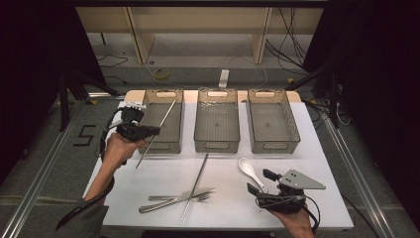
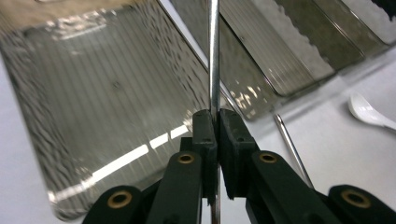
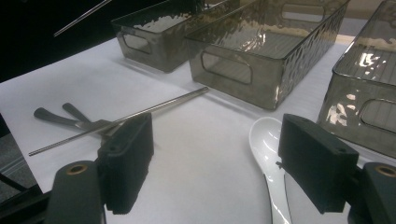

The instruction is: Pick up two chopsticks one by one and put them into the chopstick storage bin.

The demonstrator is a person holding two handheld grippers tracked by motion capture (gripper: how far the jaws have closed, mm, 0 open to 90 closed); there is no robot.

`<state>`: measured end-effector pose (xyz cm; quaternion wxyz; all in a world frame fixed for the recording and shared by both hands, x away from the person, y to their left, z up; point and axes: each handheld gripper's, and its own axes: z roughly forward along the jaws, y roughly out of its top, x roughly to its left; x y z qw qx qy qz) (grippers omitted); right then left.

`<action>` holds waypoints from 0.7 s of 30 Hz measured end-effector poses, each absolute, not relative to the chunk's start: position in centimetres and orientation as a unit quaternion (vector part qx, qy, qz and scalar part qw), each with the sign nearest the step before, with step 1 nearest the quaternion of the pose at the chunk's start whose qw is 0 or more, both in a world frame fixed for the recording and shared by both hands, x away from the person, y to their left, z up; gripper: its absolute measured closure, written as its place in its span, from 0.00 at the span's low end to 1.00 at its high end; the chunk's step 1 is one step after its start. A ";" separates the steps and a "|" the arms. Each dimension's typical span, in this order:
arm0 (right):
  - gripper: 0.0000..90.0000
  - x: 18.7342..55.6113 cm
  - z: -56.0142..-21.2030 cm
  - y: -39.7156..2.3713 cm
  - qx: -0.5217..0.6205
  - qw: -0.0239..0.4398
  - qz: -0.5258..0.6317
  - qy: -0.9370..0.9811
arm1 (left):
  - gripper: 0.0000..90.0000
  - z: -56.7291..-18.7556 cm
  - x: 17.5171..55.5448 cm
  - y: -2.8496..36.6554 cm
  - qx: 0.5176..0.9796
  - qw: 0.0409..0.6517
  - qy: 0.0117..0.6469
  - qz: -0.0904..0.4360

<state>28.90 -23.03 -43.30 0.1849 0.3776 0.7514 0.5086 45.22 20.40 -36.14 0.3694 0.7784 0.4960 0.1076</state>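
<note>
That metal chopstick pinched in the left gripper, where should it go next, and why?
Probably a little farther over the left bin, then a release. The left gripper is shut on the metal chopstick, which slants across that bin's near wall, lower end outside above the table. The bin looks empty. The second chopstick waits on the table.

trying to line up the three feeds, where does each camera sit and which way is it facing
High view: above the person's side, looking forward and down at the table; both forearms, left gripper, right gripper.
Left gripper view: rides the left gripper, looking along jaws shut on a metal chopstick over the left bin.
Right gripper view: rides the right gripper, open jaws around the white spoon.
Shared: spoon, bins, the second chopstick.
</note>
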 end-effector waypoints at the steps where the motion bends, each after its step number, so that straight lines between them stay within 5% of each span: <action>1: 0.31 28.9 -43.3 -23.0 0.378 0.185 0.509 0.751 | 0.94 -36.0 45.5 20.5 0.777 0.370 0.498 0.113; 21: 0.31 28.9 -43.3 -23.2 0.379 0.182 0.510 0.750 | 0.94 -35.9 51.2 21.8 0.755 0.367 0.521 0.151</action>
